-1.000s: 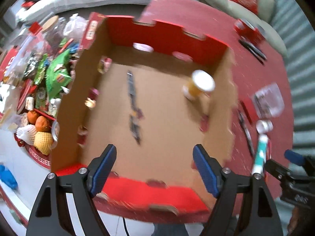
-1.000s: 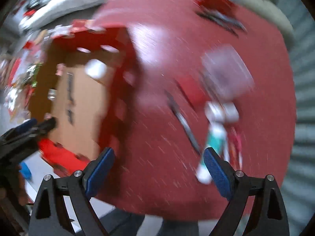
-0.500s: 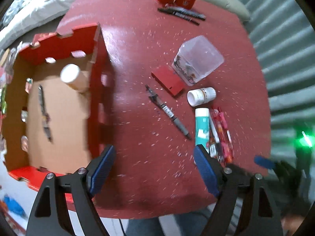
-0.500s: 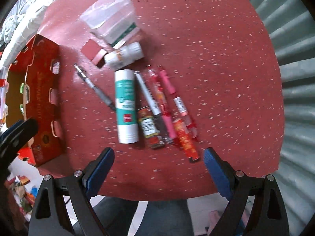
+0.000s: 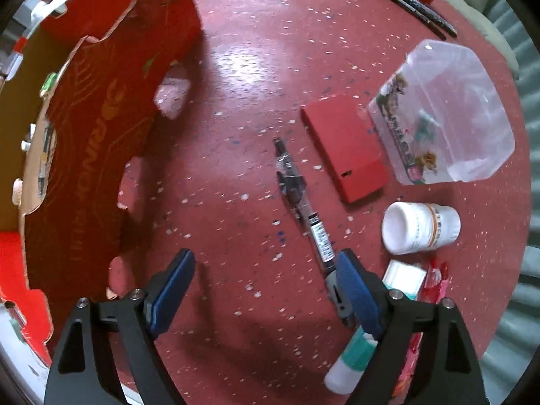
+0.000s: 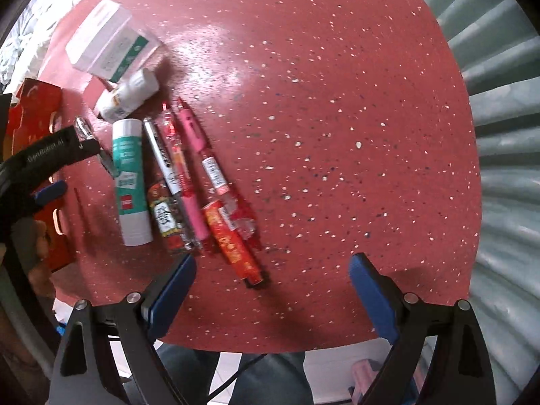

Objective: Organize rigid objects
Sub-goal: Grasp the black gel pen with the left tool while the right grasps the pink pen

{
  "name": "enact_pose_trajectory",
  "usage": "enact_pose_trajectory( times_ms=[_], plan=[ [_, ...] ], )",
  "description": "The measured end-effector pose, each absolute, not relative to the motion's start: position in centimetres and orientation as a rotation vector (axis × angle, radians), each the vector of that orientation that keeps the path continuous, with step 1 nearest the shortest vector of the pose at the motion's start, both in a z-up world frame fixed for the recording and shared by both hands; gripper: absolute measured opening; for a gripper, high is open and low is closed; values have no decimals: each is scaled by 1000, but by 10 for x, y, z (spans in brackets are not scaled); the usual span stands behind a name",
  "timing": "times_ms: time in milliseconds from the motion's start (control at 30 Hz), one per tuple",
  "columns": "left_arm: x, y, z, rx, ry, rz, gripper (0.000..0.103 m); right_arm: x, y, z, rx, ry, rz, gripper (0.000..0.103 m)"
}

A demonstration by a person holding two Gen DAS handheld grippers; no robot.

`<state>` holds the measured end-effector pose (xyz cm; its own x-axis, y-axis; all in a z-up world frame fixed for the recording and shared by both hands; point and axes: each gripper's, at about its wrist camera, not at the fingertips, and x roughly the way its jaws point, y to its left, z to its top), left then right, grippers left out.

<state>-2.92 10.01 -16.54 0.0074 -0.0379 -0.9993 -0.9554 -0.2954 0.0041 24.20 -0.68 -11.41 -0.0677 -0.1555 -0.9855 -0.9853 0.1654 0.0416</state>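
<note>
Hovering over the red speckled tabletop [image 6: 303, 101], the right tool [image 6: 270, 290] stands wide open and empty, a red tube [image 6: 233, 243] just ahead of its left finger. The left tool [image 5: 263, 290] has just been opening its jaws, nothing gripped; its right finger overlaps the black pen [image 5: 303, 209]. Beyond lie the teal-and-white glue stick [image 6: 130, 175], pink pens [image 6: 192, 155], a white bottle [image 5: 418, 227], a red box [image 5: 344, 148], a clear container [image 5: 445, 114] and the cardboard tray [image 5: 101, 118].
</note>
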Motion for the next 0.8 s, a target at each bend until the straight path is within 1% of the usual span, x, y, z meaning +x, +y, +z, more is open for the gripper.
enact_pose_trajectory(
  times_ms=[100, 233, 433, 700, 767, 800],
  plan=[
    [-21, 102, -172, -1460, 1104, 1382, 88, 244, -3, -120, -1169, 1449, 1041, 93],
    [-23, 100, -175, -1441, 1109, 1403, 96, 246, 5, -120, -1174, 1439, 1048, 93],
    [-45, 96, -168, -1250, 1205, 1427, 99, 247, 23, -123, -1214, 1381, 1066, 93],
    [-38, 92, -171, -1297, 1177, 1395, 99, 230, 53, -149, -1348, 1257, 1132, 93],
    [-29, 89, -175, -1298, 1172, 1389, 100, 222, 62, -150, -1360, 1234, 1155, 93],
    [-29, 88, -176, -1297, 1173, 1396, 103, 218, 68, -152, -1372, 1217, 1166, 93]
  ],
)
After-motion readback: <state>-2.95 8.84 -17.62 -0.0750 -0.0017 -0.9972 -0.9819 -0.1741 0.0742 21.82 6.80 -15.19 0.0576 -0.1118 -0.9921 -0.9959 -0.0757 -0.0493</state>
